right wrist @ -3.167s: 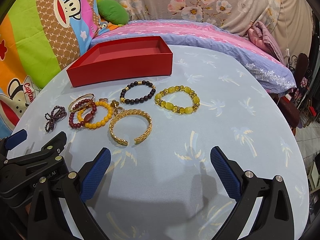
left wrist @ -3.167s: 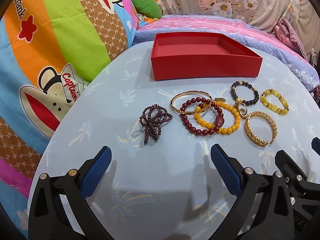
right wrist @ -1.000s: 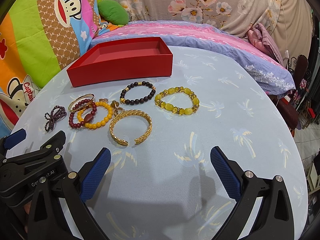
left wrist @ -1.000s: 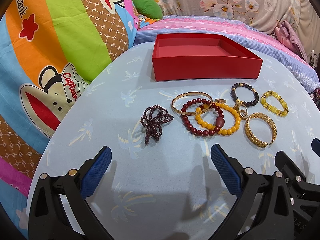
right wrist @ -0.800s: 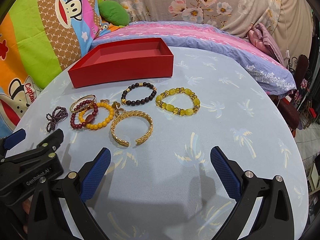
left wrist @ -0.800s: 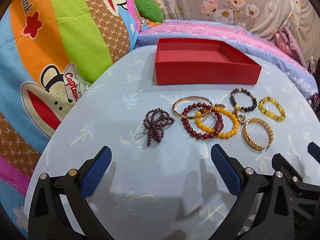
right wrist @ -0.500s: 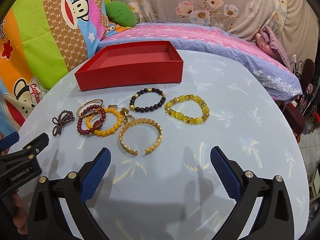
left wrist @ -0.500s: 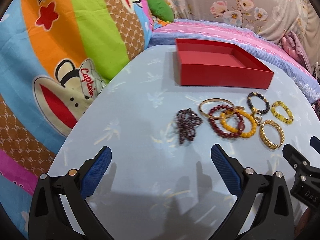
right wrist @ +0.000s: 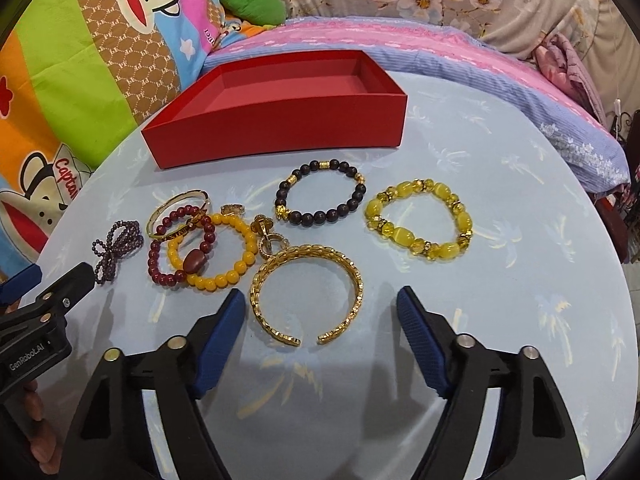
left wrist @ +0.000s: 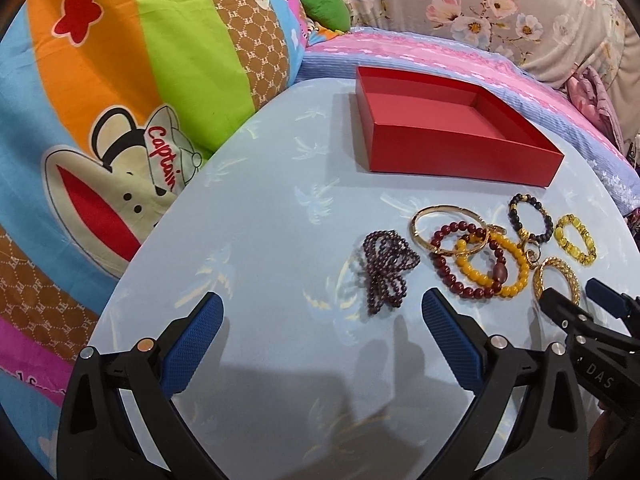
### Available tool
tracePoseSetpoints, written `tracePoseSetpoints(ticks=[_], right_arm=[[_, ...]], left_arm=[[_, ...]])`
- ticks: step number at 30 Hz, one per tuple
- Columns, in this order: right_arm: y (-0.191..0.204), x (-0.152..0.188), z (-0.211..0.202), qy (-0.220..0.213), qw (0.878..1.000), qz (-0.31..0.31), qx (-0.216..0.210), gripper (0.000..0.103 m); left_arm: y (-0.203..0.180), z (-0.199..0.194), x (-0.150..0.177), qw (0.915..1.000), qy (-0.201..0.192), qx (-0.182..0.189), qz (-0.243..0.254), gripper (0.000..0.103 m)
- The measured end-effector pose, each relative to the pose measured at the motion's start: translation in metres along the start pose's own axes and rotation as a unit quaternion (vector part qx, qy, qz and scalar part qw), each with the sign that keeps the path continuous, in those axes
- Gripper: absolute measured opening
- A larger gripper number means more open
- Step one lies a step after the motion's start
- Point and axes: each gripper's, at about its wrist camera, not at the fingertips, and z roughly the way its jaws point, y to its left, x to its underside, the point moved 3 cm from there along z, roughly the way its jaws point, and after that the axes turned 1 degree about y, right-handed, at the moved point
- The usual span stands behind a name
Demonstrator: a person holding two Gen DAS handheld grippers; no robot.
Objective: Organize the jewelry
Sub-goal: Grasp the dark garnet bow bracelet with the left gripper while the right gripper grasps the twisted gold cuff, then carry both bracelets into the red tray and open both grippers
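Observation:
A gold cuff (right wrist: 304, 250) lies on the table, partly between the blue pads of my right gripper (right wrist: 319, 302). The jaws are closing and the pads stand clear of the cuff. Beyond it lie a dark bead bracelet (right wrist: 316, 216), a yellow glass bracelet (right wrist: 394, 232), an orange bead bracelet (right wrist: 218, 280), a dark red one (right wrist: 154, 264), a thin gold bangle (right wrist: 168, 208) and a small gold charm (right wrist: 272, 240). The purple bead bundle (left wrist: 386, 268) sits just ahead and right of my left gripper (left wrist: 322, 308), which is open on nothing. The red box (right wrist: 280, 128) stands behind, with nothing in it.
The round table (right wrist: 500, 280) wears a pale blue cloth and drops off at its right edge. A cartoon-print quilt (left wrist: 100, 140) presses against its left side. A pink and blue bed cover (right wrist: 440, 52) runs behind the box.
The right gripper has moved forward to the gold cuff and its jaws have narrowed. The left gripper has shifted left, so the jewelry now sits to the right in its view.

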Motion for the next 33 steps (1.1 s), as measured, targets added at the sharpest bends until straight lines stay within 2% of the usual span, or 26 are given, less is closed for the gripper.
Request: tracePoseSetpoints(ticks=[7, 12, 18, 20, 24, 26, 29, 31, 33], right_arm=[[0.005, -0.004, 0.005, 0.003, 1.000, -0.013, 0.005, 0.057], [0.003, -0.004, 0.004, 0.002, 1.000, -0.010, -0.004, 0.057], [-0.005, -0.001, -0.004, 0.000, 1.000, 0.004, -0.014, 0.057], [-0.006, 0.000, -0.007, -0.001, 1.000, 0.005, -0.015, 0.057], [-0.007, 0.001, -0.010, -0.003, 1.000, 0.005, -0.017, 0.057], [-0.007, 0.002, -0.011, -0.002, 1.000, 0.005, -0.020, 0.057], [-0.008, 0.003, -0.014, -0.001, 1.000, 0.005, -0.025, 0.057], [-0.008, 0.003, -0.017, -0.001, 1.000, 0.007, -0.029, 0.057], [-0.009, 0.002, -0.020, -0.004, 1.000, 0.006, -0.030, 0.057]], left_arm=[[-0.010, 0.011, -0.005, 0.9998, 0.010, 0.018, 0.002, 0.095], [-0.012, 0.017, -0.007, 0.9995, 0.017, 0.025, 0.001, 0.095], [-0.013, 0.026, -0.010, 0.9992, 0.028, 0.027, 0.004, 0.082], [-0.012, 0.030, -0.012, 0.9990, 0.032, 0.032, 0.003, 0.070], [-0.014, 0.032, -0.013, 0.9986, 0.035, 0.039, 0.008, 0.054], [-0.017, 0.031, -0.013, 0.9982, 0.034, 0.047, 0.015, 0.035], [-0.019, 0.028, -0.012, 0.9973, 0.037, 0.062, 0.015, 0.015], [-0.018, 0.027, -0.012, 0.9965, 0.039, 0.073, 0.011, 0.011], [-0.017, 0.023, -0.013, 0.9961, 0.038, 0.080, 0.007, 0.010]])
